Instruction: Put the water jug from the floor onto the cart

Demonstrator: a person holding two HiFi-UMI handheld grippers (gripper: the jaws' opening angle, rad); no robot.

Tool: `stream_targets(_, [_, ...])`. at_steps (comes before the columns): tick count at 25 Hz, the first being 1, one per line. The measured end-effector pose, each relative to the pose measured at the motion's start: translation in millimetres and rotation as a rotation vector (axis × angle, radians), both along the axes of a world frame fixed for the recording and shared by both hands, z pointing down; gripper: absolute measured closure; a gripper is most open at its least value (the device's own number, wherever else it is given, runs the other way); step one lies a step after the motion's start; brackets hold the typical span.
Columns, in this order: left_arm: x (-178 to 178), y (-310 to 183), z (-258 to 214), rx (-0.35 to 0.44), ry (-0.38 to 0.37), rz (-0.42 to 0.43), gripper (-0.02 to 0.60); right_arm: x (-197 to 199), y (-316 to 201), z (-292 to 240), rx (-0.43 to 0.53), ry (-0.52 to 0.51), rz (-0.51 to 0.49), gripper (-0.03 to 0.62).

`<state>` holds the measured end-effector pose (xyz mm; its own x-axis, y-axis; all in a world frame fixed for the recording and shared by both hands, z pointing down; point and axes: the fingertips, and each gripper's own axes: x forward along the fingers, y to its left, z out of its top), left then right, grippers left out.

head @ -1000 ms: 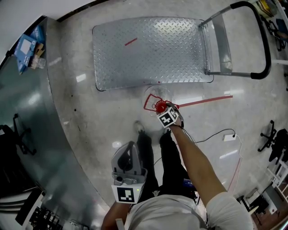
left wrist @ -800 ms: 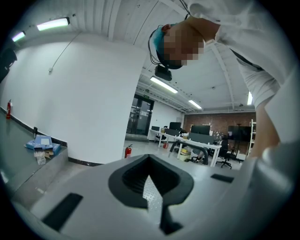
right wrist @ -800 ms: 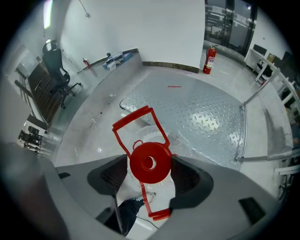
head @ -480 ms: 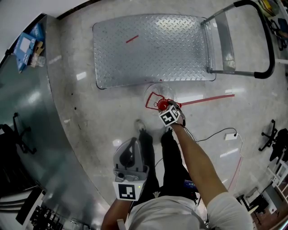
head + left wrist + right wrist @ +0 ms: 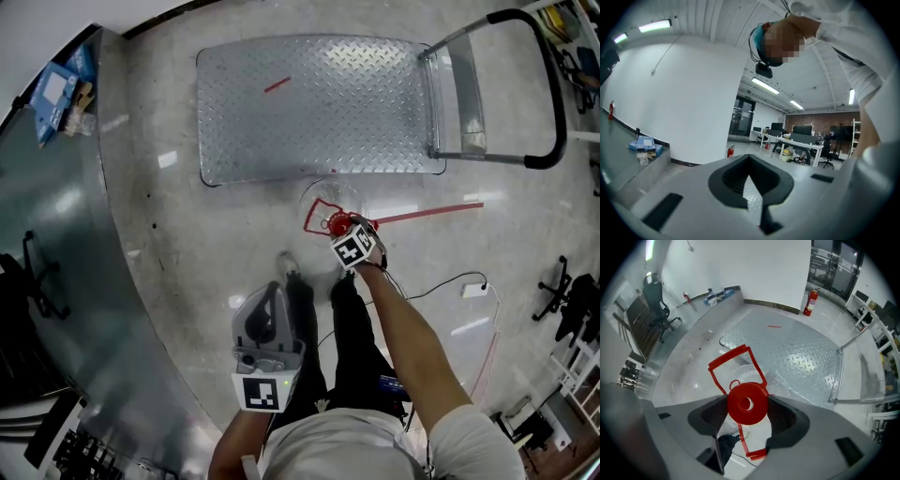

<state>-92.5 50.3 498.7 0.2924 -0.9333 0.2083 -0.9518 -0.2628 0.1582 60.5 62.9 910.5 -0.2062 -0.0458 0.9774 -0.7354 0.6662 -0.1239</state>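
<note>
1. Left of the cart (image 5: 319, 103), well apart: steel counter (image 5: 66, 244), with a blue box (image 5: 53, 97) on top.
2. Left gripper (image 5: 270, 309): by the person's legs, well short of the cart's near edge. Jaws look pressed together, nothing between them.
3. Water jug (image 5: 335, 222): clear, red cap, just off the cart's near edge, not on the deck. Contents unclear.
4. Right gripper (image 5: 347, 234): clenched on the jug's neck at the cap.
5. Right of the jug: white cable (image 5: 441, 281) on the floor. Black handle (image 5: 555, 94) at the cart's right end.
</note>
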Motion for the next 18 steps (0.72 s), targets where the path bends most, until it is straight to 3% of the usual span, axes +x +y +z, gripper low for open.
stream_targets(7, [1, -5, -14, 0.020, 0.017, -0.013, 0.578, 4, -5, -55, -0.024, -0.005, -0.042, 0.322])
stream_targets(14, [5, -15, -43, 0.073, 0.018, 0.006, 0.578, 13, -36, -141, -0.003, -0.032, -0.110, 0.322])
stream_targets(18, [3, -13, -48, 0.064, 0.008, 0.000, 0.578, 22, -65, -184, 0.006, -0.049, -0.130, 0.322])
